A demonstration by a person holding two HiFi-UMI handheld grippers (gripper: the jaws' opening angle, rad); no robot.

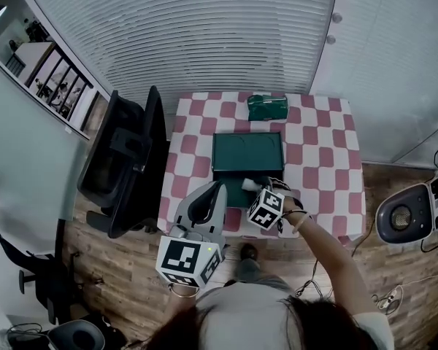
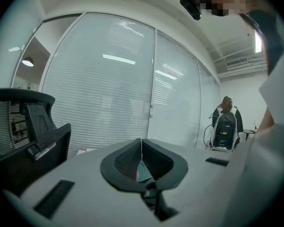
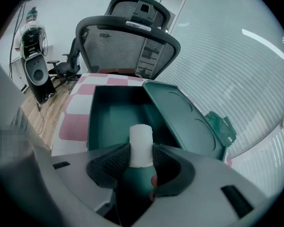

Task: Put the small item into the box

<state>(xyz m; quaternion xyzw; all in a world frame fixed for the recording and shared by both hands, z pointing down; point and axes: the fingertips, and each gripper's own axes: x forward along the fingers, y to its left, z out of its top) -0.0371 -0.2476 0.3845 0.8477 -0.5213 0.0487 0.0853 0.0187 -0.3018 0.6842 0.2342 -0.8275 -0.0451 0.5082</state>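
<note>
**Right gripper** (image 3: 141,151): pinching the small item (image 3: 141,137) between both pads. You hold it just over the near wall of the box, aimed toward the chair.

**Small item**: the end that shows is a white cylinder, standing up past the gripper's tips. It is not yet in the box.

**Box** (image 3: 114,113): dark green, open, with nothing showing inside. It sits on the surface (image 1: 321,168), which carries a pink-and-white checked cloth.

**Lid** (image 3: 180,117): swung open and still joined to the box along its far side.

**Bag** (image 1: 267,108): crumpled and green, on the surface beyond the lid and apart from it.

**Left gripper** (image 2: 141,144): pressed together on nothing. You hold it just beside the box on the left, tilted up toward the blinds (image 2: 104,79).

**Chair** (image 1: 128,165): black mesh office chair, against the left edge of the surface.
</note>
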